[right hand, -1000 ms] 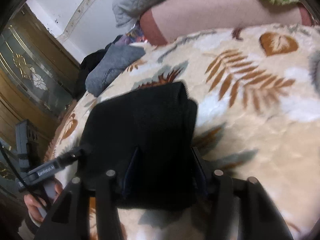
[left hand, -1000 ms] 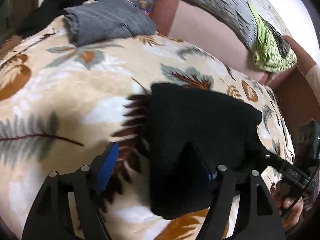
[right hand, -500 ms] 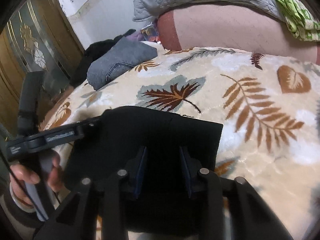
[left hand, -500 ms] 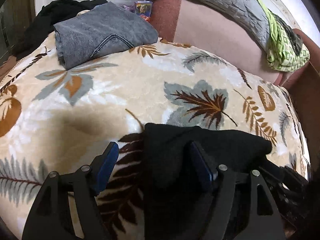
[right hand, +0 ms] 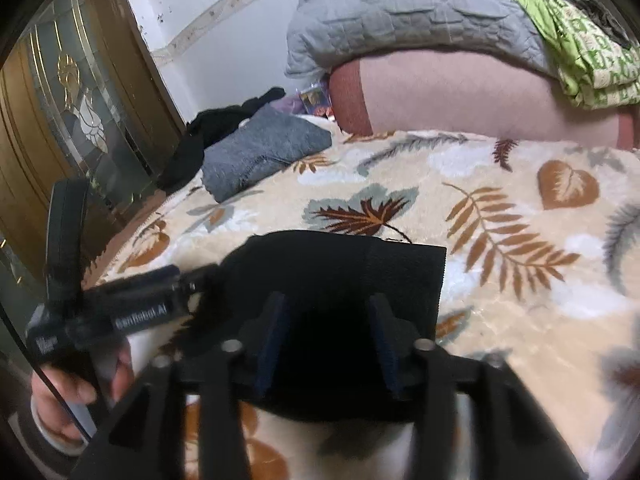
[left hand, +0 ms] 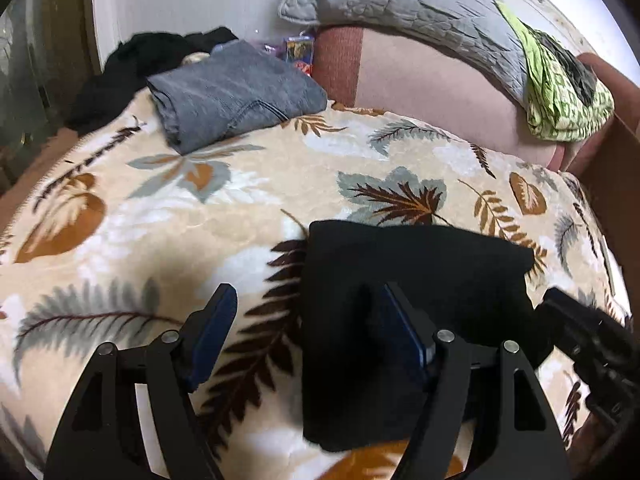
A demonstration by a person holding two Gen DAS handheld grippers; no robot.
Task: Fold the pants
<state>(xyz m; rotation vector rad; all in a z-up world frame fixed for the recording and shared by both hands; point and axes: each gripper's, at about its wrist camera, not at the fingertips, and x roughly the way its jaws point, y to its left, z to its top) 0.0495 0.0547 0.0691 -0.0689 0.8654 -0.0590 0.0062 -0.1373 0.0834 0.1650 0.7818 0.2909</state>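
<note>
The black pants [left hand: 420,280] lie folded into a thick rectangle on the leaf-patterned blanket [left hand: 240,208]. My left gripper [left hand: 308,296] is open wide over the pants' left edge, one blue pad above the blanket and the other above the black cloth. In the right wrist view the pants [right hand: 340,264] lie under my right gripper [right hand: 328,304]. Its jaws are opening, with black cloth below and between the pads, which do not press on it. The left gripper's body [right hand: 132,308] shows there, held by a hand [right hand: 76,396].
Folded grey jeans [left hand: 232,96] and a black heap of clothes [left hand: 132,68] lie at the blanket's far left. A grey quilted pillow [left hand: 400,4] and a green patterned cloth [left hand: 560,92] rest on the pink headboard [left hand: 420,80]. A glazed wooden door [right hand: 60,120] stands left.
Both grippers have lifted and drawn back, so more of the bed shows. The right jaws narrowed over the pants, then widened again. The pants stay on the blanket.
</note>
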